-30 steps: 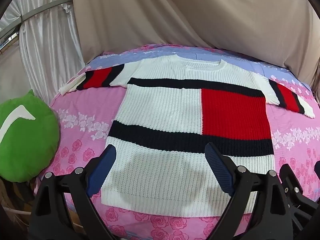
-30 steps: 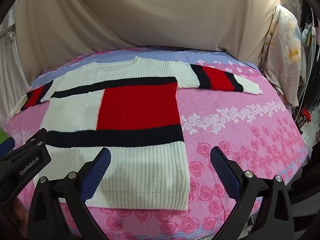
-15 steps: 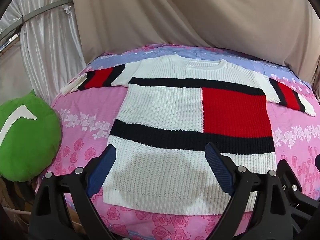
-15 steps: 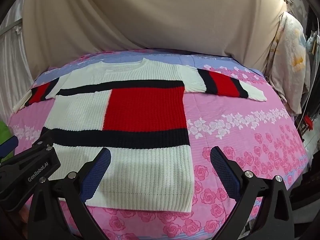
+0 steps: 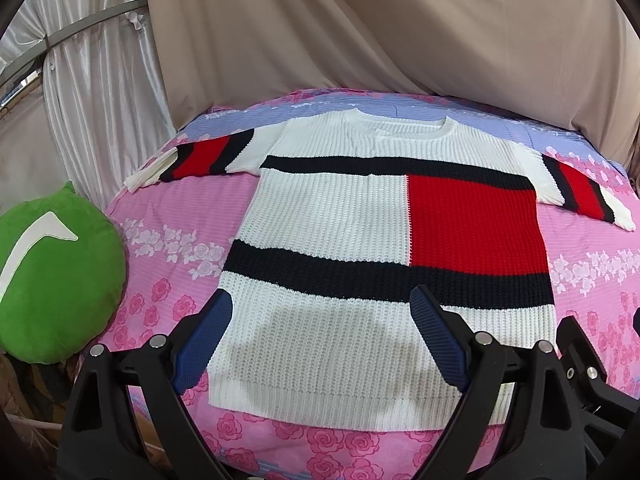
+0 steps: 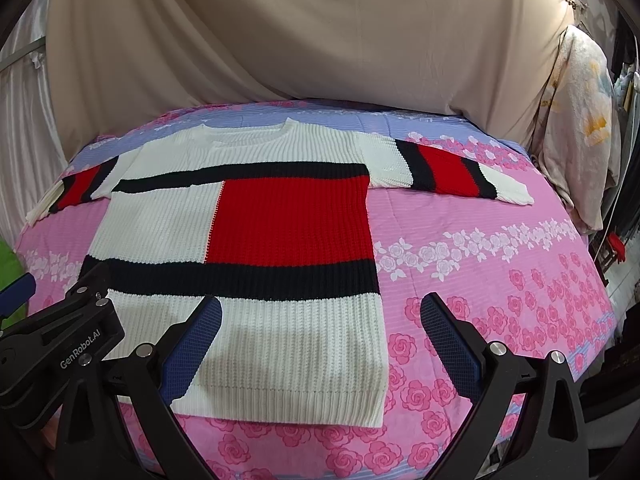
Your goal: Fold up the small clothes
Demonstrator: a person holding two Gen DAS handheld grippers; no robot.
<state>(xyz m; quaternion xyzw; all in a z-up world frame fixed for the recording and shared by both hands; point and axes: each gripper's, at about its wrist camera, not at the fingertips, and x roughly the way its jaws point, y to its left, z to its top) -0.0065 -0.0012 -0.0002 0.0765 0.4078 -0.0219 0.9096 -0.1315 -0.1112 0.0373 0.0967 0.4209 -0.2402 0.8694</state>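
Sweater (image 5: 344, 220) spread flat and face up on the floral bedspread (image 6: 500, 280), both grippers hovering over its hem with nothing held.

Beige drapes (image 6: 300, 32) hang behind the sweater, and the pink-and-lilac bedspread lies under it; the sweater is white knit with black bands, a red block and sleeves stretched out to either side, its collar toward the drapes. A green cushion (image 5: 52, 276) with a white mark sits left of the sweater, off the bedspread's edge. The left gripper (image 5: 320, 338) hangs above the sweater's lower left part, blue fingers (image 5: 202, 340) spread wide. The right gripper (image 6: 320, 344) hangs above the sweater's lower right corner, likewise spread. White lettering "GenRobot.AI" (image 6: 79, 350) reads on the left gripper's body.
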